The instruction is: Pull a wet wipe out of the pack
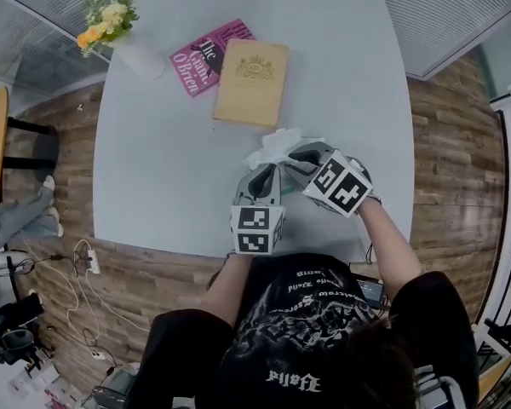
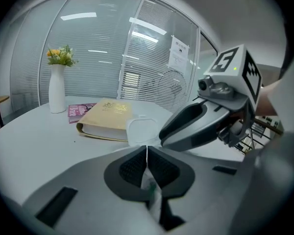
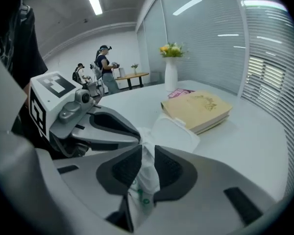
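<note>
While the left tool pinches the edge of the pack on the tabletop, the right tool is spread. A white wipe sticks up between its jaws.

Near the top of the head view, left of centre, a pink book lies on the table, and its cover carries white words, of which "The" and "O'Brien" can be read. The tan book beside it shows only a gold crest. The white lettering on the black T-shirt, the paper notice on the glass wall and the green print on the wipe pack are not legible.
</note>
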A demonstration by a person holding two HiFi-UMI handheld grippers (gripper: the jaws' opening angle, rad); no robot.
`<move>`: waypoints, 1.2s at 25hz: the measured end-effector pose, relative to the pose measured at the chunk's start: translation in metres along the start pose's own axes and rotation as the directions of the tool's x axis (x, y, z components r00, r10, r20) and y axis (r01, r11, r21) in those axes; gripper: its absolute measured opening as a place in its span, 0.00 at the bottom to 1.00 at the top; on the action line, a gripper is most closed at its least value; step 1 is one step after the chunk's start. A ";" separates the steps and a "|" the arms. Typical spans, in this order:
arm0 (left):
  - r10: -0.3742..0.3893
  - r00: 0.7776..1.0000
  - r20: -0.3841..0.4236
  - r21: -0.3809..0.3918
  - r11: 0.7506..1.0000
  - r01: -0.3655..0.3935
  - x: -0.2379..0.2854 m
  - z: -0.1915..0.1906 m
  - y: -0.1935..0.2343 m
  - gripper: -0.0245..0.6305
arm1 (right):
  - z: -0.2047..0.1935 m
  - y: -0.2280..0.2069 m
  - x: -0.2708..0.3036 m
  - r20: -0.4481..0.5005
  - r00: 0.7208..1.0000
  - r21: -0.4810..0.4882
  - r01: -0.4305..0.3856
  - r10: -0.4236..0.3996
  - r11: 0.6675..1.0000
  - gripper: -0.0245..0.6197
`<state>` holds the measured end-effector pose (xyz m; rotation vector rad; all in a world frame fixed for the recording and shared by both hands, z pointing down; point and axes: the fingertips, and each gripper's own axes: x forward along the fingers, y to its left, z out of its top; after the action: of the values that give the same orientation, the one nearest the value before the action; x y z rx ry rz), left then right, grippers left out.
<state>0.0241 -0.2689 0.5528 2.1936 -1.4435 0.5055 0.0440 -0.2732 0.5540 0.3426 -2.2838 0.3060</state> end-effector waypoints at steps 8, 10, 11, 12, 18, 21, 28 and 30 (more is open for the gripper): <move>-0.013 1.000 0.026 -0.067 0.998 0.015 -0.001 -0.009 0.005 0.05 | -0.009 0.008 0.026 -0.103 0.991 0.041 -0.076 0.080 0.996 0.20; -0.018 0.999 0.030 -0.069 0.997 0.020 -0.002 -0.010 0.005 0.05 | -0.011 0.011 0.026 -0.123 0.988 0.037 -0.090 0.093 0.995 0.22; -0.019 0.999 0.027 -0.064 0.998 0.021 -0.003 -0.012 0.005 0.05 | -0.012 0.012 0.027 -0.134 0.986 0.032 -0.092 0.096 0.995 0.22; -0.019 1.000 0.020 -0.055 0.998 0.020 -0.002 -0.013 0.005 0.05 | -0.013 0.013 0.028 -0.145 0.985 0.025 -0.093 0.096 0.995 0.22; -0.015 1.000 -0.009 -0.022 1.000 0.015 0.000 -0.021 0.009 0.05 | -0.018 0.015 0.037 -0.193 0.979 0.012 -0.063 0.064 0.998 0.20; -0.017 1.000 -0.014 -0.027 1.000 0.017 0.001 -0.022 0.009 0.05 | -0.019 0.013 0.040 -0.198 0.978 0.056 -0.058 0.068 0.997 0.19; -0.017 1.000 -0.027 -0.022 1.000 0.016 0.002 -0.024 0.011 0.05 | -0.021 0.015 0.042 -0.230 0.971 0.032 -0.051 0.057 0.998 0.07; -0.016 0.999 -0.033 -0.023 1.000 0.015 0.002 -0.025 0.011 0.05 | -0.021 0.015 0.041 -0.226 0.973 0.020 -0.048 0.051 0.999 0.06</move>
<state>0.0139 -0.2602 0.5768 2.1669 -1.4069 0.5151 0.0265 -0.2581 0.5965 0.2443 -2.0686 0.3678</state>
